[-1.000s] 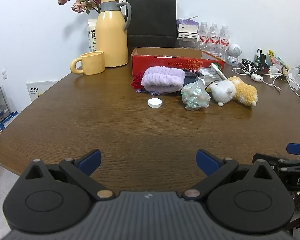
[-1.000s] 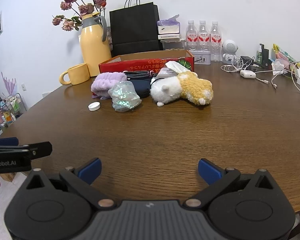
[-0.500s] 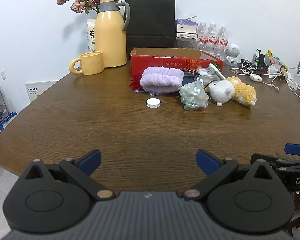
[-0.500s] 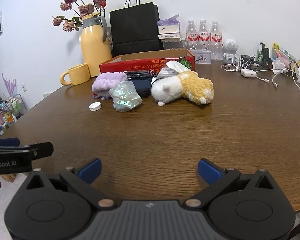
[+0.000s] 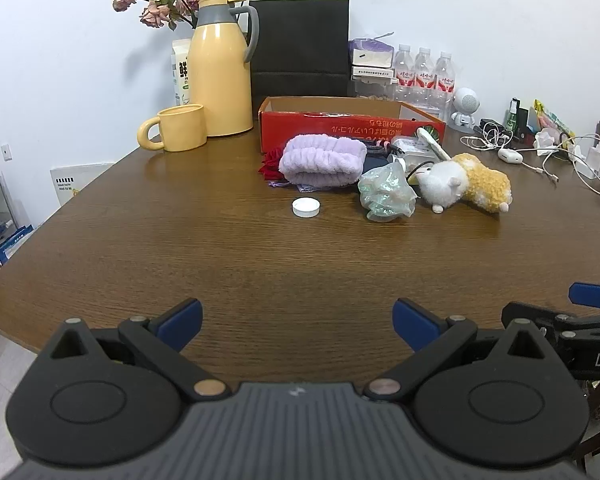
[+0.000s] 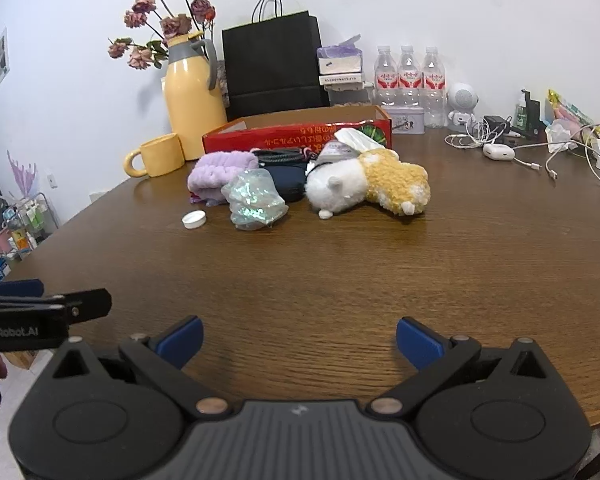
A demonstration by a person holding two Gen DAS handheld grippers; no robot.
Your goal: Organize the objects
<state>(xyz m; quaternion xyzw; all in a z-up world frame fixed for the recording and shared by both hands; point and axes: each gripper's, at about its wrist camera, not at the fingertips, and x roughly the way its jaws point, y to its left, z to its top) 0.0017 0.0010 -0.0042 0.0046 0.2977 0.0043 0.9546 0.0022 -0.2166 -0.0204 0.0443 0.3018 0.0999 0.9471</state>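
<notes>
Clutter [image 5: 386,196] sits in front of the red box [image 5: 350,126], untouched; only a slight drift separates this from a second ago. Left gripper [image 5: 296,318] and right gripper [image 6: 300,338] hover wide open, empty, so sorting hasn't begun.

Black left claw [image 5: 296,320] and right claw [image 6: 299,338], blue fingertip pads, ribbed grey housings.
</notes>
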